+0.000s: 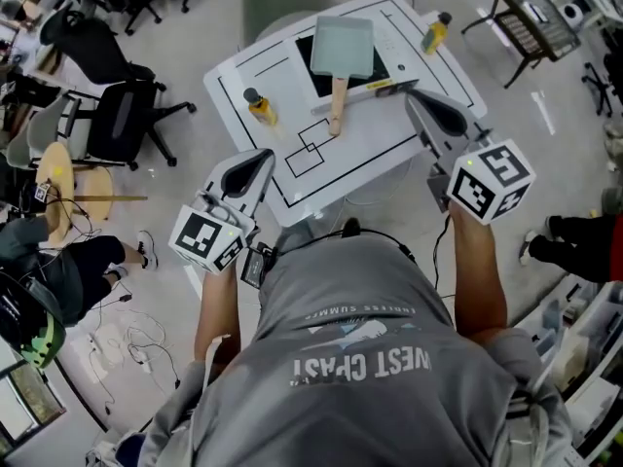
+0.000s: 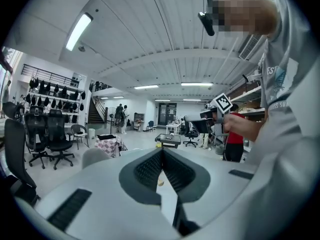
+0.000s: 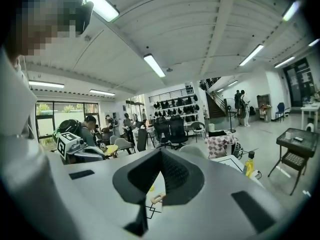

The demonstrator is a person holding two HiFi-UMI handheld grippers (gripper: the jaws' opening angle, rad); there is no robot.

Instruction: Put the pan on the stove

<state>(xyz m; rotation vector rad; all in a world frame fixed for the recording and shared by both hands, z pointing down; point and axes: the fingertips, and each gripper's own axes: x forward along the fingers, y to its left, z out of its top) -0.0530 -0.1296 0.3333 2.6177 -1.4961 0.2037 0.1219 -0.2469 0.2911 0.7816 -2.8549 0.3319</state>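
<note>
A square pale-green pan (image 1: 343, 47) with a wooden handle (image 1: 338, 110) lies on the black stove (image 1: 318, 69) on the white table (image 1: 292, 178); the handle points toward me. My left gripper (image 1: 265, 156) hovers at the table's near left corner with its jaws shut and empty. Also shut and empty, my right gripper (image 1: 414, 97) hangs over the table's near right edge, right of the handle. In the left gripper view the left gripper (image 2: 162, 152) has its jaws meeting. In the right gripper view the right gripper (image 3: 161, 154) is closed, and the handle's end (image 3: 158, 199) shows below it.
Two oil bottles stand on the table, one at the left (image 1: 259, 107), one at the far right (image 1: 435, 32). Black office chairs (image 1: 122, 115) and a small round wooden table (image 1: 58, 178) stand left. A black side table (image 1: 531, 13) is at the far right.
</note>
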